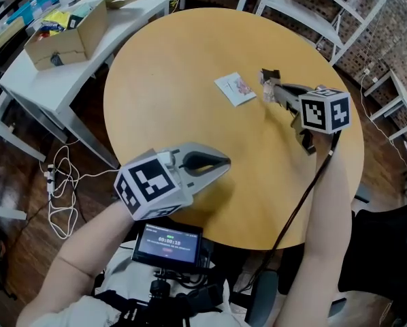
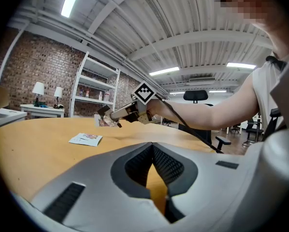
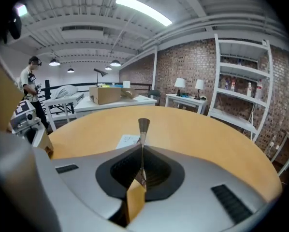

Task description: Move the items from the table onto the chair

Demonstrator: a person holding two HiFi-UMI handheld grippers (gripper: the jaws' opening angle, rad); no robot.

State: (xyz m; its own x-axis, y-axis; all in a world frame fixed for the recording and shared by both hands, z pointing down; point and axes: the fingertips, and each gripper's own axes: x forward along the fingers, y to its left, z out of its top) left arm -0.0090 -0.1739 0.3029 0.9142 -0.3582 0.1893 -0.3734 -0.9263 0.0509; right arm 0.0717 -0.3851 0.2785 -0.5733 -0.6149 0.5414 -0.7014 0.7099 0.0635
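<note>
- While the right gripper [image 1: 270,86] has its jaws pressed together on a thin little sachet [image 3: 143,125], which I see edge-on between them and poking up past the tips, I'd call this the pick-up step for item one.
- The sachet looks lifted just off the surface [image 1: 190,60], over toward the far right side. I can't swear it's fully clear, though.
- A second item, a flat white packet [image 1: 235,88], lies on the surface just beside the right gripper's tips, untouched.
- The left gripper [image 1: 220,163] hovers near my edge with its jaws together and nothing in them.
- Next move, as I read it: carry the sachet off the right edge toward what looks like the dark chair [image 1: 387,251] low on my right. The pinch needs to stay firm — something this thin could slip or flop. After that, the packet.
</note>
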